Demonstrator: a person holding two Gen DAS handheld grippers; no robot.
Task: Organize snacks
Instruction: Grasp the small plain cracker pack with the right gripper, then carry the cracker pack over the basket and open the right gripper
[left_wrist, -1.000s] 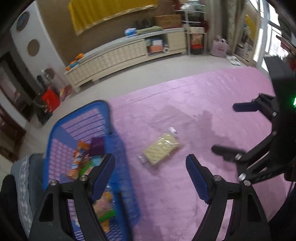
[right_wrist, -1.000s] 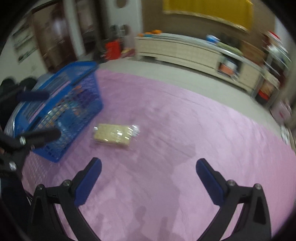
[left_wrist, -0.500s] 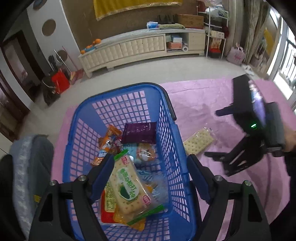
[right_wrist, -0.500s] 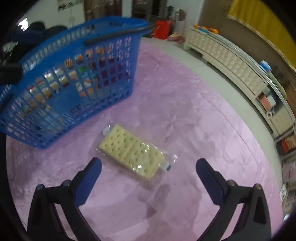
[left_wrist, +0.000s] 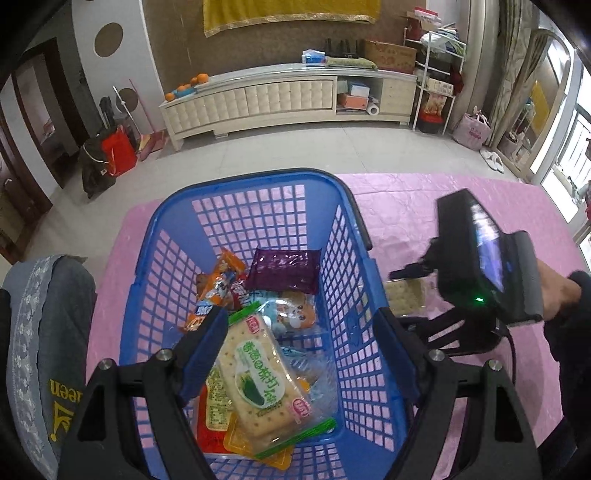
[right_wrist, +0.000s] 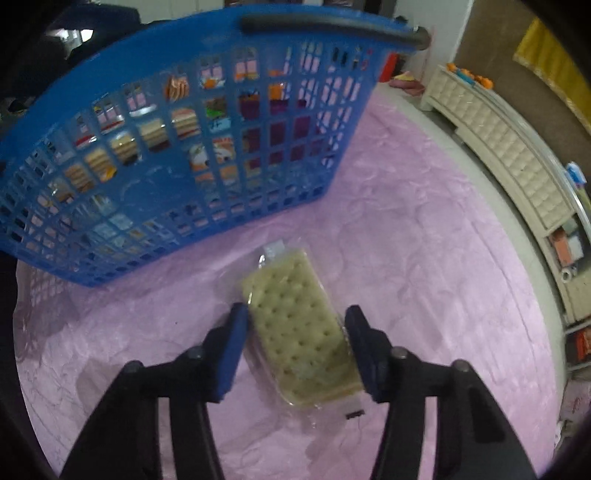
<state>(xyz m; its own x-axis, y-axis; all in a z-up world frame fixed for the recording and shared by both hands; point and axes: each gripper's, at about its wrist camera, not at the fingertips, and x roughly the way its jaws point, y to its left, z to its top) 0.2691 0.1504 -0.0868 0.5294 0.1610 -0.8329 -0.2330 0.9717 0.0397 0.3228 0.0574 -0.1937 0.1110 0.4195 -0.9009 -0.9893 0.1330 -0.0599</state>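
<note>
Right wrist: right gripper (right_wrist: 297, 325) low, pinching cracker pack (right_wrist: 301, 328), left gripper (left_wrist: 299, 332) spread over basket (left_wrist: 255, 177).

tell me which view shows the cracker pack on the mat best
The right wrist view: the cracker pack lies whole between the right tool's fingers. In the left wrist view only a corner shows, behind the basket wall.
</note>
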